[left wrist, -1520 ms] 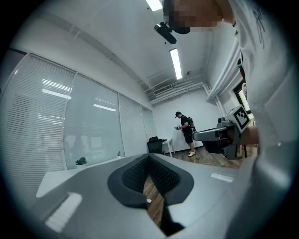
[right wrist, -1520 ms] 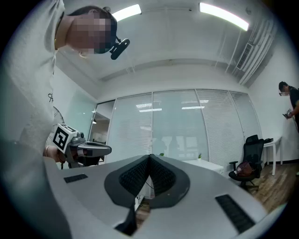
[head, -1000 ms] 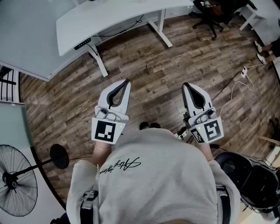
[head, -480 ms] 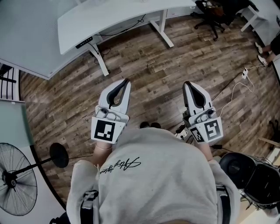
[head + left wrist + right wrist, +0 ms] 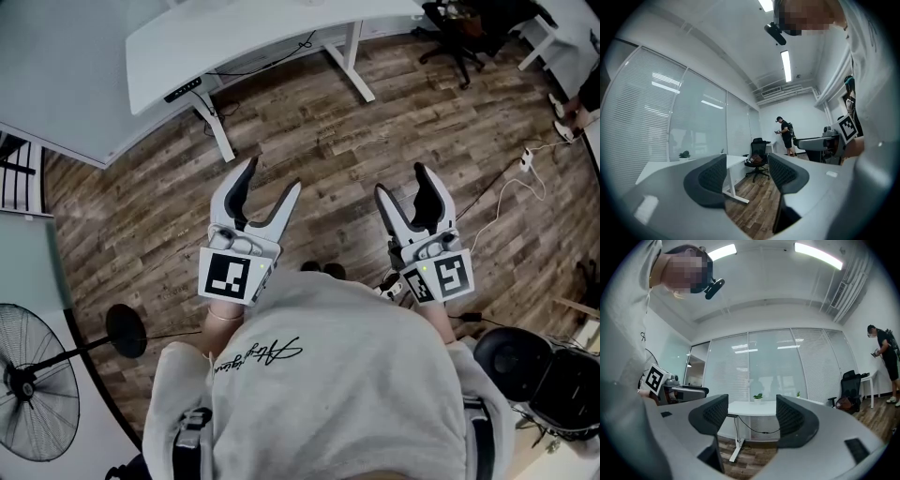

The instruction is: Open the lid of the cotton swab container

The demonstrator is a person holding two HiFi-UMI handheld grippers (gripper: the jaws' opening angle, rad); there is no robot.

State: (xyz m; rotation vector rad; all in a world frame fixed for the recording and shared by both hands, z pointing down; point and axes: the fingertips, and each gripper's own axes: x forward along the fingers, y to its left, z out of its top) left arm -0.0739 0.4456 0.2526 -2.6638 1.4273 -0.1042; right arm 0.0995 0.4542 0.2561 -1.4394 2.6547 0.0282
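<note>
No cotton swab container shows in any view. In the head view the person holds both grippers out level above the wooden floor (image 5: 328, 141), in front of a grey sweatshirt. My left gripper (image 5: 274, 174) is open, its jaws spread in a V with nothing between them. My right gripper (image 5: 400, 180) is open and empty as well. Both pairs of jaws have just been opening. In the left gripper view the dark pads (image 5: 712, 176) frame only the room, and in the right gripper view the pads (image 5: 790, 416) frame a desk and glass wall.
A white standing desk (image 5: 262, 37) is ahead, an office chair (image 5: 459, 28) at the far right. A fan (image 5: 37, 384) stands at the lower left. Cables and a power strip (image 5: 525, 155) lie on the floor at right. Another person (image 5: 786, 136) stands far off.
Both grippers' jaws have gone from shut to spread open. The hands have stayed about where they were.
</note>
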